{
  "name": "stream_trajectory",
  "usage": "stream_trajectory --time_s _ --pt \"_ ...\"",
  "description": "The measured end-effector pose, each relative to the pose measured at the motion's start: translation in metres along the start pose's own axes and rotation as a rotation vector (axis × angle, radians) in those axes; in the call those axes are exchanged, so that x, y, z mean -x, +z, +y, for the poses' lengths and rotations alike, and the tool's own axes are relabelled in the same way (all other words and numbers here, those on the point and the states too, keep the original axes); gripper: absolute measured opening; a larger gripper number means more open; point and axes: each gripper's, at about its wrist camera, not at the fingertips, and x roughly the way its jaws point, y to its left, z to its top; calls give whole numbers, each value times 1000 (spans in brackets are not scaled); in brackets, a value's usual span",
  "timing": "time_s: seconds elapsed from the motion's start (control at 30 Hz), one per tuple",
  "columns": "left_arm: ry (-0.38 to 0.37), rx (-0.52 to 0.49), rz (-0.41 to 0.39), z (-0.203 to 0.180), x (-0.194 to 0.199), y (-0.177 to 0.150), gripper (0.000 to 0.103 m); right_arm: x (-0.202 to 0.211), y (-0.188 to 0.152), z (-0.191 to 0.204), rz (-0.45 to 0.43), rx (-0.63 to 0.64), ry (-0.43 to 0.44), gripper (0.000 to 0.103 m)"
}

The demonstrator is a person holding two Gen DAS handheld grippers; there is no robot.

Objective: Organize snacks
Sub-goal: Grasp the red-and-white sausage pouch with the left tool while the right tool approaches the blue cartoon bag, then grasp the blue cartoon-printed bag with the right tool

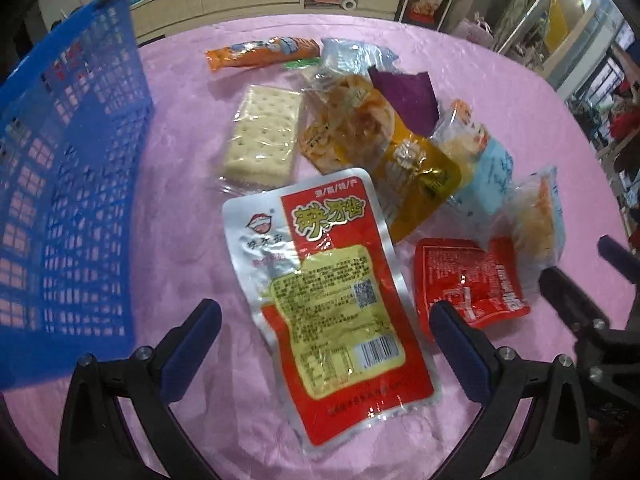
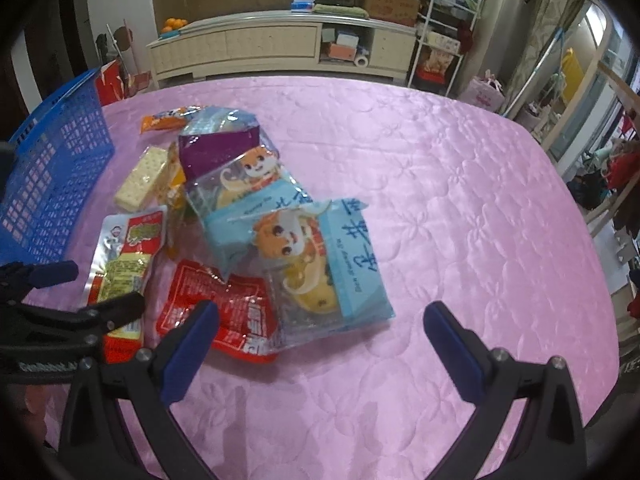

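Observation:
A pile of snack packets lies on the pink tablecloth (image 2: 460, 200). My left gripper (image 1: 326, 320) is open, its fingers on either side of a red and silver packet (image 1: 320, 280) lying flat. A small red packet (image 1: 468, 280) lies just right of it. Behind are a cracker pack (image 1: 262, 132), a yellow packet (image 1: 400, 160), a purple packet (image 1: 404, 96), an orange stick snack (image 1: 262, 53) and light blue cartoon packets (image 2: 320, 264). My right gripper (image 2: 320, 332) is open and empty, just in front of the nearest blue packet. A blue mesh basket (image 1: 60, 168) stands at the left.
The basket also shows at the left of the right wrist view (image 2: 52, 184). The left gripper shows at the left edge of the right wrist view (image 2: 72, 292). A cabinet (image 2: 280, 48) and shelves stand beyond the table's far edge. The table's right half is bare cloth.

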Motion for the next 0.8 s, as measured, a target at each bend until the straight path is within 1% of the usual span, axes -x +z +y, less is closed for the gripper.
stream_trajectory --time_s 0.1,0.13,0.2,0.27,0.3,0.33,0.37,0.43,0.47,0.5,0.6,0.67,0.73,0.8 --pt "16 -3 21 -3 -12 4 103 -3 1 -2 1 -5 -5 103" --pt "34 -6 24 -4 -15 4 103 -4 1 -4 4 -7 -5 103" --pt "42 -10 17 -3 -15 6 103 -5 1 -6 9 -12 -5 103" --pt "44 -5 -1 -3 -14 7 96 -7 0 -9 15 -20 1 103" --pt "47 -14 -4 -4 -12 7 90 -7 -1 -10 19 -26 10 103" --pt "57 -29 -4 -6 -12 7 81 -7 -1 -11 23 -32 15 103" --pt "69 -44 -5 -5 -12 6 77 -8 -2 -12 28 -41 23 103" --pt "34 -47 -4 -3 -8 6 64 -7 -3 -13 35 -56 38 103" --pt "25 -40 2 -4 -5 6 62 -6 -3 -13 38 -63 44 103" --pt "17 -34 3 -3 -2 6 57 -6 -3 -13 40 -68 52 103" --pt "22 -30 -17 -2 11 5 34 -4 -3 -15 55 -88 92 103" --pt "-9 -23 -16 -1 17 1 33 -2 -2 -15 55 -88 95 103" --pt "-3 -25 -29 -2 21 -4 33 1 0 -13 52 -85 104 103" --pt "-19 -3 -49 2 30 -8 32 2 1 -12 54 -75 120 103"
